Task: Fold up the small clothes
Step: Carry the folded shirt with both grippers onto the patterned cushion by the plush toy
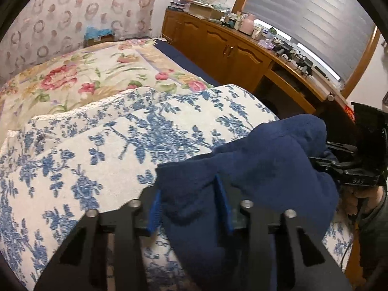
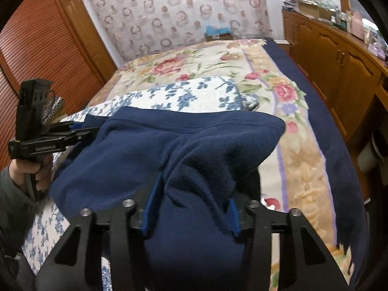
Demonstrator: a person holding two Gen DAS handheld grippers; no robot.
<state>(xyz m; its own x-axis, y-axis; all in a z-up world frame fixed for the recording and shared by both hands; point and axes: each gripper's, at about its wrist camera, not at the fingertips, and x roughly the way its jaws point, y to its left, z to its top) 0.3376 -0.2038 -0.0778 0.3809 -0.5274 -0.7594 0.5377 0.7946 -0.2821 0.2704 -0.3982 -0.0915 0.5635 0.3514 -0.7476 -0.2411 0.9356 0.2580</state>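
Note:
A small navy blue garment (image 1: 262,165) hangs between my two grippers above the bed. My left gripper (image 1: 189,208) is shut on one end of it, cloth bunched between the blue pads. My right gripper (image 2: 191,208) is shut on the other end of the garment (image 2: 169,150), which drapes over the fingers. The right gripper also shows in the left wrist view (image 1: 339,162) at the right, and the left gripper in the right wrist view (image 2: 72,133) at the left. The garment's lower part is hidden below the fingers.
Below lies a blue-and-white floral cover (image 1: 97,160) on a bed with a pink floral blanket (image 2: 194,65). A wooden cabinet (image 1: 230,51) with clutter runs along the right, below a window blind (image 1: 310,19). A louvred wooden door (image 2: 36,48) stands at the left.

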